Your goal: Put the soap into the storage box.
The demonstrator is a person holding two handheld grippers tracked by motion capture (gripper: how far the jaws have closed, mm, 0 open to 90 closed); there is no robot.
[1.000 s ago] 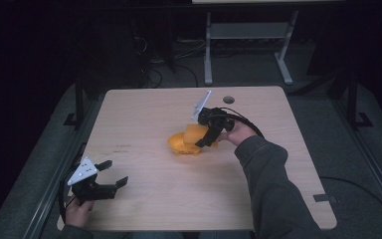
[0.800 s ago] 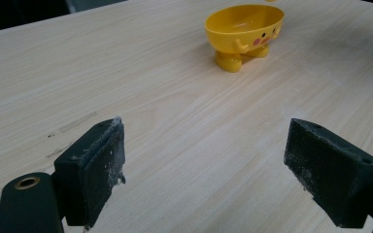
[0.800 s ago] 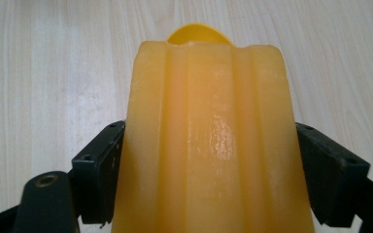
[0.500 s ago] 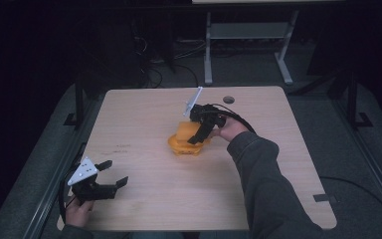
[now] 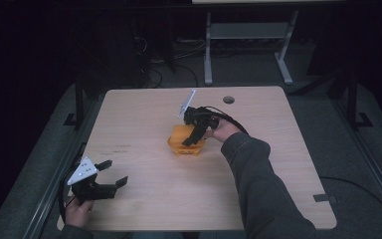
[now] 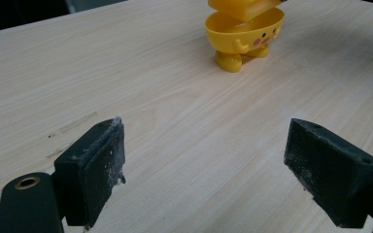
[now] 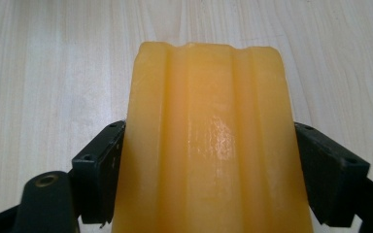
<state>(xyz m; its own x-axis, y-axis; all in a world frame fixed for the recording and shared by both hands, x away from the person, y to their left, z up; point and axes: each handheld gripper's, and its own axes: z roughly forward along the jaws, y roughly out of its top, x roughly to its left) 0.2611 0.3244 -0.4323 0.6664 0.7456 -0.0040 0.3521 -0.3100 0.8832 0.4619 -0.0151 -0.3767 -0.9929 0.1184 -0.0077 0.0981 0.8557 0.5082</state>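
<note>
High view: the left gripper rests at the near left corner of the table, jaws apart and holding nothing, aimed toward the centre. At mid-table the right gripper is clamped on a yellow block, which sits on or just above a yellow bowl shaped like a small figure with two feet. Left gripper view: the block's lower edge is at the bowl's rim; actual contact cannot be confirmed. Right gripper view: both pads press the block's ribbed sides, and bare wood lies beyond it. Risk: the bowl stands on narrow feet and nothing steadies it, so a sideways push or an off-centre release is likely to tip or slide it. The glossy block may also slip in the pads if tilted. Release only when the block is seated level. Surroundings: a cable hole lies near the far edge, well apart from the work. A metal stand is on the floor beyond the table. Nothing obstructs the path between the left gripper and the bowl.
</note>
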